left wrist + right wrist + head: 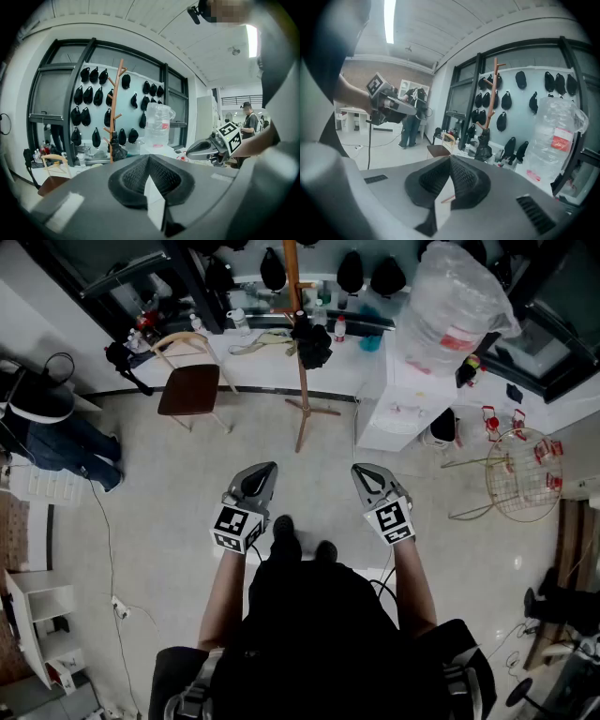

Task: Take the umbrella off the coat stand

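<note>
Though glossy, floor (178, 493) under coat stand (303, 395).

A black top (314, 615) and black shoes (283, 531) on the person, plus a grey left gripper (266, 469) and right gripper (361, 471), each bearing a black-and-white marker cube (236, 526)

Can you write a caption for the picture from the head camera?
Shut and empty, the left gripper and right gripper point toward the coat stand, where a black umbrella hangs.
</note>
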Motion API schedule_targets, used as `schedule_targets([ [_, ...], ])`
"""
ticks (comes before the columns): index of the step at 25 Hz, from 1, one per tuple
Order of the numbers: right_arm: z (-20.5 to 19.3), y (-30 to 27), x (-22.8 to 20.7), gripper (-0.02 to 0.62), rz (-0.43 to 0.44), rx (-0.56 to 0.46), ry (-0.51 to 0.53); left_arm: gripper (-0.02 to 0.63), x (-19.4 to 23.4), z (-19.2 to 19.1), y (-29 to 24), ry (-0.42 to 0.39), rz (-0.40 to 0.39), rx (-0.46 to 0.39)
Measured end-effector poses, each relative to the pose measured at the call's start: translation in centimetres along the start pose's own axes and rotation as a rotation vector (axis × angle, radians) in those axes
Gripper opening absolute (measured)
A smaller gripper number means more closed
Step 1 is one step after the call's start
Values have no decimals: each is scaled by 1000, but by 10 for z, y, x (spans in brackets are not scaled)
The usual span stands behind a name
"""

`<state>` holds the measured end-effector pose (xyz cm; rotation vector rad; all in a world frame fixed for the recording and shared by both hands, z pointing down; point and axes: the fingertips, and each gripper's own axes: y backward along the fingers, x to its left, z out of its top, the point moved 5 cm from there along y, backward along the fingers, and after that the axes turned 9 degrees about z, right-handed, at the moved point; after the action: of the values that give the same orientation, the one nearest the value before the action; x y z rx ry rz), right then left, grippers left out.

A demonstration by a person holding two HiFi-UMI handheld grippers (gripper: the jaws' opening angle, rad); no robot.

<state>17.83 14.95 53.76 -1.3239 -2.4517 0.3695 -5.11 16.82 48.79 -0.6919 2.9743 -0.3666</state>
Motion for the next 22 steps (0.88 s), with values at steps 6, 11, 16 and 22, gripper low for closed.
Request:
schedule_targets([
  [6, -7, 15, -2, 3, 17, -2, 11, 0, -18, 2, 4, -15, 18, -3],
  [11, -8, 16, 0, 3, 43, -5, 15, 2, -24, 1, 7, -16, 30, -1],
  [16, -6, 19, 5, 3, 52, -9, 33, 2, -30, 4, 12, -21, 32, -4],
  [22, -6, 21, 5, 3, 47, -8, 46, 0, -34, 4, 11, -19, 30, -8],
])
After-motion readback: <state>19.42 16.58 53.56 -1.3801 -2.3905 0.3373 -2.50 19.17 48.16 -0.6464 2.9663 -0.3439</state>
